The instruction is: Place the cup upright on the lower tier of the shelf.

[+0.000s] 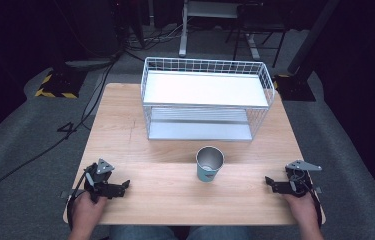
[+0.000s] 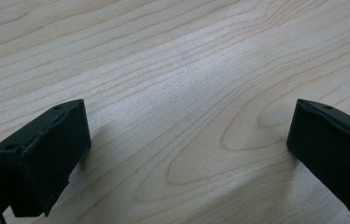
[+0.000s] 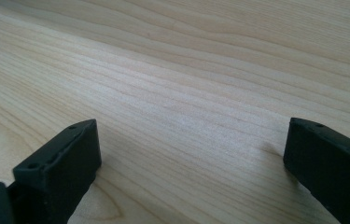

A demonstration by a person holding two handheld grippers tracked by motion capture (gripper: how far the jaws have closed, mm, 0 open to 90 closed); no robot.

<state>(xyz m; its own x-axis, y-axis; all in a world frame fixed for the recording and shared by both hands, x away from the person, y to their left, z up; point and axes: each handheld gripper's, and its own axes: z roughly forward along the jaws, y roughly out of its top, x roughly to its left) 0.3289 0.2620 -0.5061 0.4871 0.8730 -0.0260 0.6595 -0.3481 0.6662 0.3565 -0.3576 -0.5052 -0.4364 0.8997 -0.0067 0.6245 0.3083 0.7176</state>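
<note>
Grey carpet (image 1: 20,125) is covering the floor, black cables (image 1: 95,85) trailing over it. White desk legs (image 1: 183,30) are standing behind; the surroundings are sitting in darkness.

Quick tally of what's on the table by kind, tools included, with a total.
Metal cups: 1, the cup standing upright near the table's middle.
White wire racks: 1, the two-tier rack at the far side.
Hand-held tools: 2, the left tool and right tool, both open.
Total: 4
</note>
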